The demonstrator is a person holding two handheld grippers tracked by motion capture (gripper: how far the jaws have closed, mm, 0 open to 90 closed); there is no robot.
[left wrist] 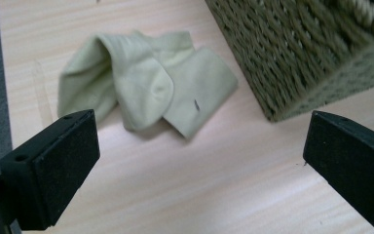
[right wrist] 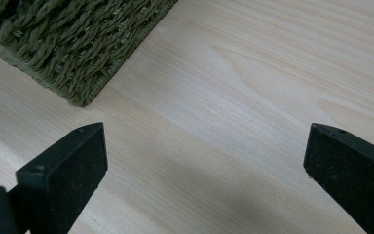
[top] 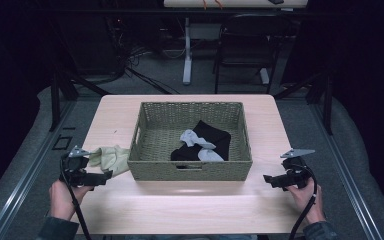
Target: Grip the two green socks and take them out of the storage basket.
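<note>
A pale wooden surface [top: 190, 205] seen from above, with a woven basket [top: 192, 171] at its middle. A crumpled pale yellow sock [left wrist: 146, 80] lies on the surface just beside the basket's left wall, near its front corner. The left gripper [top: 107, 175] sits just in front of the sock, its fingers [left wrist: 53, 165] spread wide with nothing between them and clear of the sock. The right gripper [top: 267, 178] rests near the basket's front right corner, fingers [right wrist: 63, 175] also wide and holding nothing, over bare wood. Inside the basket lie a black cloth [top: 215, 137] and a grey sock [top: 197, 142] on top of it.
</note>
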